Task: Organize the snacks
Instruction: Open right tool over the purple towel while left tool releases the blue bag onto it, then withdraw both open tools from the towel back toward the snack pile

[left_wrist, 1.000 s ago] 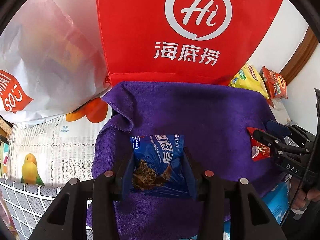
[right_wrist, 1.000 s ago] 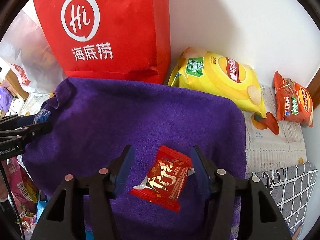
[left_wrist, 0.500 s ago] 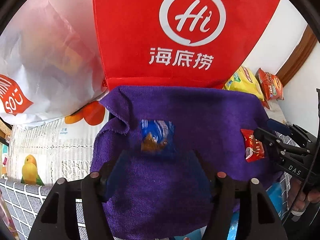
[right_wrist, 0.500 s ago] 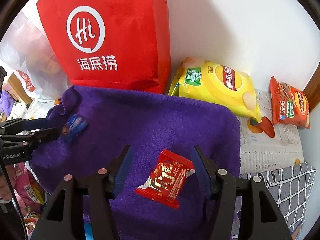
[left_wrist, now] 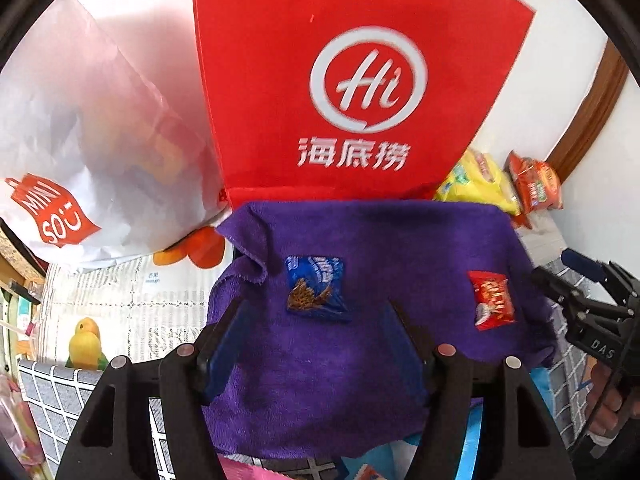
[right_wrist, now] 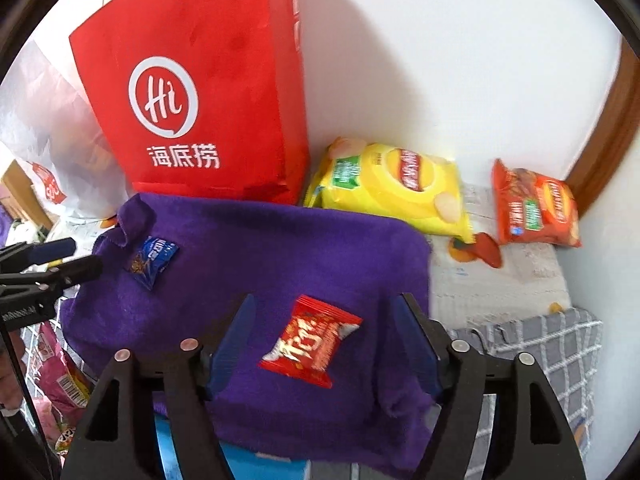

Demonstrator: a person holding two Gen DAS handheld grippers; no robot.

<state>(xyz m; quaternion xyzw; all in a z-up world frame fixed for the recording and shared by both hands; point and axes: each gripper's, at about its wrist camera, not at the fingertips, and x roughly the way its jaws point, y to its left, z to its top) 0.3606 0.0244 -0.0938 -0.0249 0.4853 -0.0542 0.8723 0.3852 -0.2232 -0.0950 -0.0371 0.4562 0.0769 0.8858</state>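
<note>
Hovering tilted down over the purple towel (left_wrist: 360, 360), left gripper (left_wrist: 312, 320) spread, right gripper (right_wrist: 320, 316) opening, both empty.

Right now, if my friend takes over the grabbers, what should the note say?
Left gripper: open, holding nothing; the blue cookie packet lies loose on the purple towel just ahead of it.
Right gripper: jaws opening; the red candy packet lies on the towel between them, untouched.
Done: both small packets are set on the towel.
Left: the yellow chip bag and orange chip bag lie off the towel by the wall, right of the red shopping bag.
</note>
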